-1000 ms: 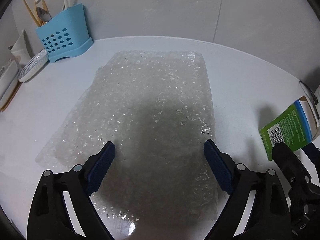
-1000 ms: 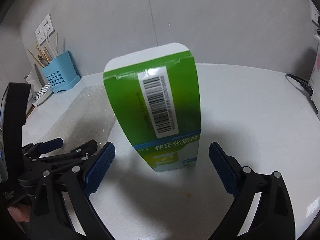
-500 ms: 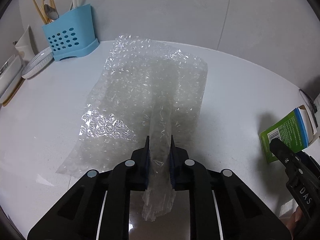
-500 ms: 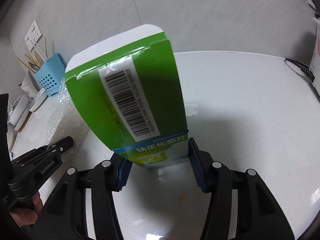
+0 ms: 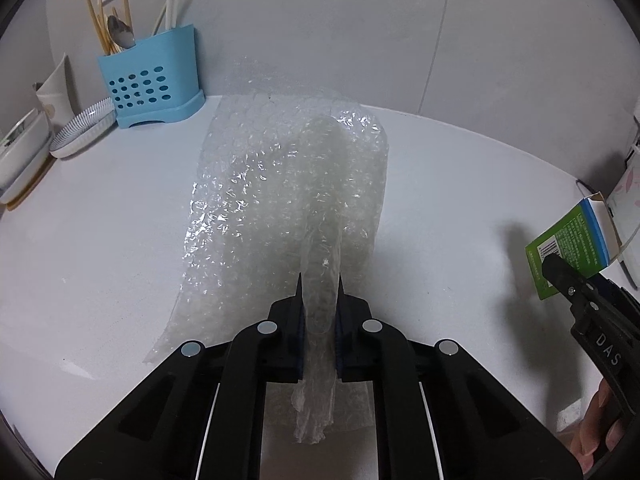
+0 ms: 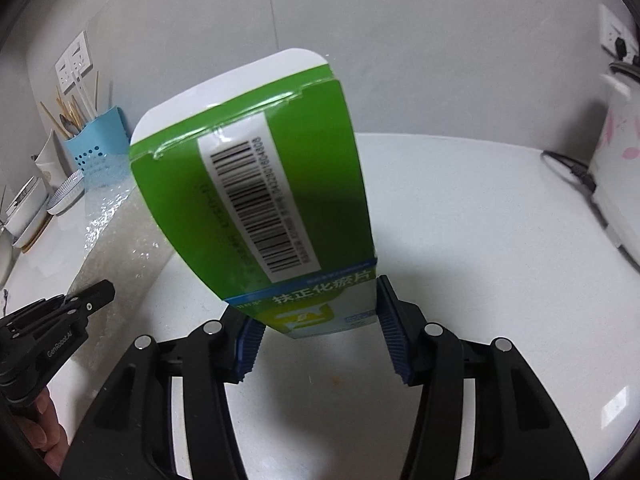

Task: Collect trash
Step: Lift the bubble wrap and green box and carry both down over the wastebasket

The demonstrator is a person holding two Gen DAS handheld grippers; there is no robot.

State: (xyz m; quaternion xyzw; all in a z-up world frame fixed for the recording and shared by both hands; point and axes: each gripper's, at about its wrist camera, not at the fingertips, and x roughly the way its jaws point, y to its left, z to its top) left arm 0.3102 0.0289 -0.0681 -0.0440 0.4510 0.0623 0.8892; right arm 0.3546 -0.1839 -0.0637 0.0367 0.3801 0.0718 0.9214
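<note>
A clear sheet of bubble wrap (image 5: 280, 200) drapes from my left gripper (image 5: 319, 280), which is shut on a bunched fold of it. The sheet's far part still trails on the white counter (image 5: 100, 240). In the right wrist view my right gripper (image 6: 316, 312) is shut on the lower end of a green and white medicine box (image 6: 256, 184) with a barcode, held tilted above the counter. The same box (image 5: 568, 244) shows at the right edge of the left wrist view. The bubble wrap (image 6: 116, 232) and the left gripper (image 6: 80, 304) appear at the left of the right wrist view.
A blue utensil holder (image 5: 152, 80) with chopsticks and a spoon stands at the back left by the wall, next to a striped dish (image 5: 84, 128) and bowls. A white kettle (image 6: 616, 160) with a cord sits at the right. A hand (image 5: 600, 420) holds the right gripper.
My left gripper closed on the bubble wrap and lifted it, pulling the sheet up off the counter. My right gripper closed on the green box and raised it, tilted.
</note>
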